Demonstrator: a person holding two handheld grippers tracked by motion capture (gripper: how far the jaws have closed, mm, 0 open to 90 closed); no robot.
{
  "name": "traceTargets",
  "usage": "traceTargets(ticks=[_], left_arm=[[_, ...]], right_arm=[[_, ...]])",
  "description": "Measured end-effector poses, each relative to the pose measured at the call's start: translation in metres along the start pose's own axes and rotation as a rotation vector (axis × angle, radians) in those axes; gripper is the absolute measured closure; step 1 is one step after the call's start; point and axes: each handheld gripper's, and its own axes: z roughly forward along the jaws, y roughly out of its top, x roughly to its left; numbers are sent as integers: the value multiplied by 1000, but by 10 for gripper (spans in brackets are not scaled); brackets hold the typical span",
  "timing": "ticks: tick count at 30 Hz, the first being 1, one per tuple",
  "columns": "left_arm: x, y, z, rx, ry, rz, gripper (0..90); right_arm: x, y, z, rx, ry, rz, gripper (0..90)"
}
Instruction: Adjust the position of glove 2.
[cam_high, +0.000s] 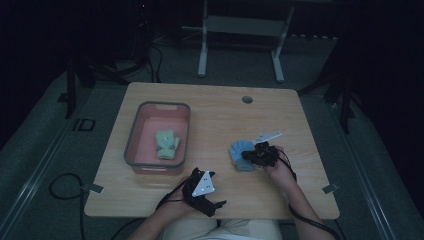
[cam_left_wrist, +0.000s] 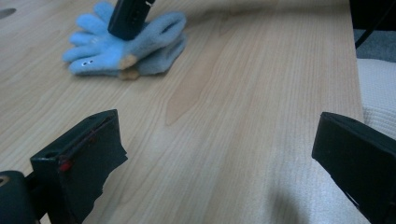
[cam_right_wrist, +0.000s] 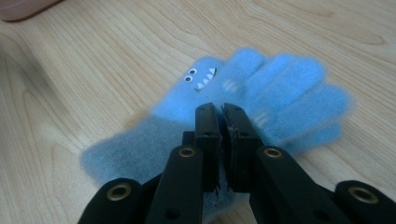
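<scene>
A blue knitted glove (cam_high: 240, 151) with a small monster face lies flat on the wooden table (cam_high: 220, 107), right of the middle. My right gripper (cam_high: 253, 155) rests on its grey cuff end. In the right gripper view the gripper (cam_right_wrist: 222, 110) is shut, pinching the glove (cam_right_wrist: 271, 88) fabric between its jaws. My left gripper (cam_high: 204, 174) hovers near the table's front edge with nothing in it. Its jaws stand wide apart in the left gripper view (cam_left_wrist: 217, 135), which faces the glove (cam_left_wrist: 149, 51) and the right gripper (cam_left_wrist: 128, 16) farther off.
A grey-rimmed pink tub (cam_high: 132, 136) stands on the left of the table with a green glove (cam_high: 166, 144) lying inside. A round cable hole (cam_high: 247, 99) sits near the far edge. Bare wood lies between the two grippers.
</scene>
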Motion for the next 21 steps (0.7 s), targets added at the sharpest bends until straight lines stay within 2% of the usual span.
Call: traceTargets(ticks=[2, 3, 4, 5, 7, 9, 11, 12, 13, 14, 15, 16, 19, 21], left_arm=[[0, 2, 0, -12, -3, -3, 19], [0, 3, -1, -21, 4, -6, 28], [1, 5, -1, -26, 14, -8, 35], [1, 7, -1, -29, 16, -15, 38], [3, 12, -2, -33, 4, -37, 39], [6, 17, -1, -29, 1, -43, 39], [7, 23, 2, -12, 9, -23, 51], [8, 27, 4, -4, -14, -24, 54], [8, 30, 6, 2, -17, -12, 65], [7, 35, 9, 25, 21, 11, 96], [8, 38, 11, 31, 26, 32, 145], [9, 41, 13, 30, 9, 59, 145], [14, 51, 23, 42, 8, 110, 189], [18, 57, 29, 46, 4, 134, 229]], right_arm=[[1, 1, -3, -6, -10, -8, 821], [2, 1, -7, -19, -18, -11, 771], [2, 1, -10, -29, -16, -10, 708], [2, 1, -15, -48, -14, 4, 565], [1, 1, -22, -75, -31, 16, 412], [0, 0, -31, -99, -21, 21, 265], [-1, -2, -38, -113, -7, 26, 183], [-2, -3, -40, -118, -4, 31, 170], [-4, -4, -43, -130, 7, 32, 143], [-4, -4, -46, -136, 3, 26, 140], [-6, -5, -49, -142, -13, 30, 147], [-7, -5, -51, -149, -17, 35, 160], [-12, -5, -57, -192, -35, 8, 151], [-15, -3, -58, -210, -49, 25, 153]])
